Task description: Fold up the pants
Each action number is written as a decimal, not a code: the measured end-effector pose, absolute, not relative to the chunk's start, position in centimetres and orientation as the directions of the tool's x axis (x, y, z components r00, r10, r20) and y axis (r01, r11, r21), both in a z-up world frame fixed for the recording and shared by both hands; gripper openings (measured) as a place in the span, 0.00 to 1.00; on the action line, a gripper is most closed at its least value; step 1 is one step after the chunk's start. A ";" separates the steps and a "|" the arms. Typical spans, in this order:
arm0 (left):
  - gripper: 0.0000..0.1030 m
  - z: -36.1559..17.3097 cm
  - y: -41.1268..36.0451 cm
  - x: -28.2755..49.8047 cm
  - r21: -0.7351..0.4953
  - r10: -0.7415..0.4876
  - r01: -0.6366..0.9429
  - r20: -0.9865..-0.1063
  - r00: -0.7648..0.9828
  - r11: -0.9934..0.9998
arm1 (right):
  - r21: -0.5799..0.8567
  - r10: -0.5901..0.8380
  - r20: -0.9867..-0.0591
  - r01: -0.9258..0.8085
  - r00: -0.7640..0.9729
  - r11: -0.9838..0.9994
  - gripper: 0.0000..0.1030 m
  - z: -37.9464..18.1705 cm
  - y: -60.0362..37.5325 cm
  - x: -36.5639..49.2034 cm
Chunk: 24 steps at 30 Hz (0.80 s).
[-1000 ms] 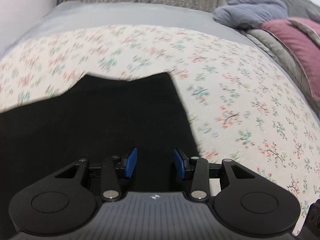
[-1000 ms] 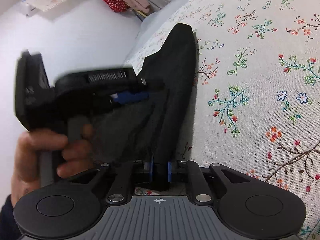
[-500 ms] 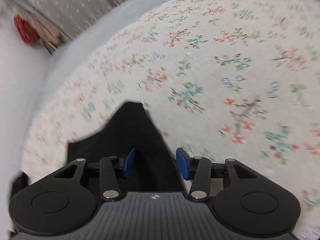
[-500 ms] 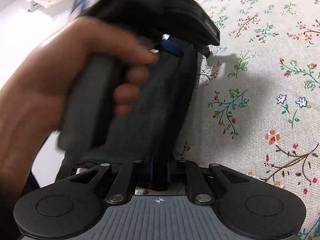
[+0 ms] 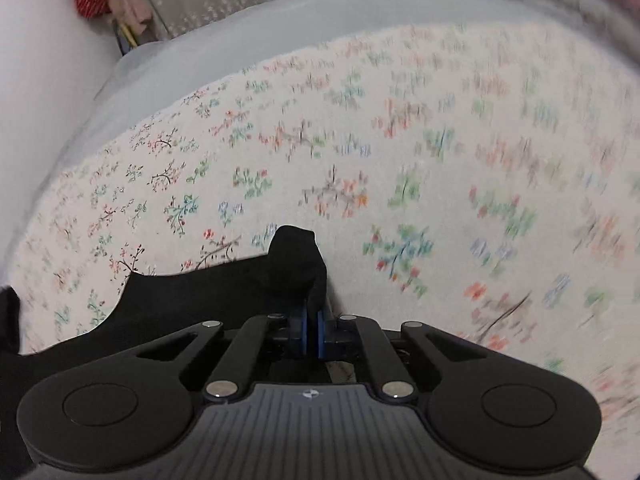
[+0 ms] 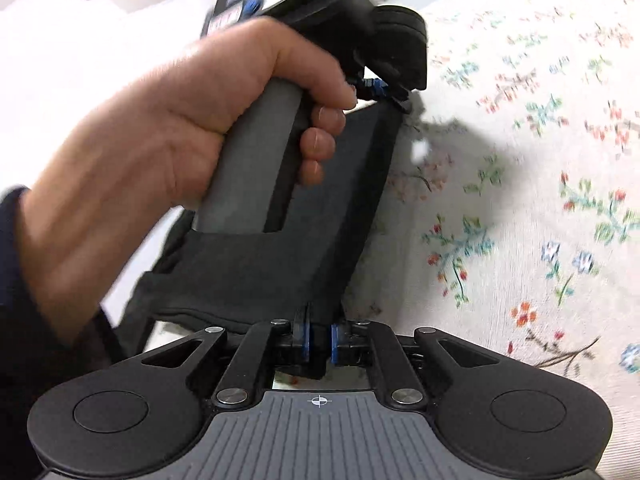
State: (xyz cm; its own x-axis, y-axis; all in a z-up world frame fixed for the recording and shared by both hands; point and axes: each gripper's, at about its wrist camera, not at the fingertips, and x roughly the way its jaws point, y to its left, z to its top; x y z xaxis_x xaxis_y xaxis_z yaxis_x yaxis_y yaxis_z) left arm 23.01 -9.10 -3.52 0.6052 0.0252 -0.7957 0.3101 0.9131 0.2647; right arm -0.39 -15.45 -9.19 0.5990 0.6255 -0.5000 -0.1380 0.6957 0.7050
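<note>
Black fabric pants (image 5: 224, 292) on a floral bedsheet (image 5: 400, 160): left gripper (image 5: 311, 332) clamped on a bunched corner, right gripper (image 6: 318, 344) closing, pads pinching another edge
</note>
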 end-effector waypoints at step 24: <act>0.12 0.1 -32.4 14.6 -0.074 -0.378 0.474 -0.714 0.589 0.877 | 0.590 0.444 -0.538 -0.056 0.717 0.806 0.09 -0.9 -33.8 -9.6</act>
State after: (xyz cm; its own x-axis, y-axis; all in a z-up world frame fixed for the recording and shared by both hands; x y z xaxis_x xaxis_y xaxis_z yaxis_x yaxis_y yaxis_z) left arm 14.62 -32.42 0.13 0.5888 -0.3784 -0.7142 0.4743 0.8773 -0.0737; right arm -9.63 -33.85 -0.94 0.7169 0.4435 -0.5379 -0.0558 0.8055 0.5899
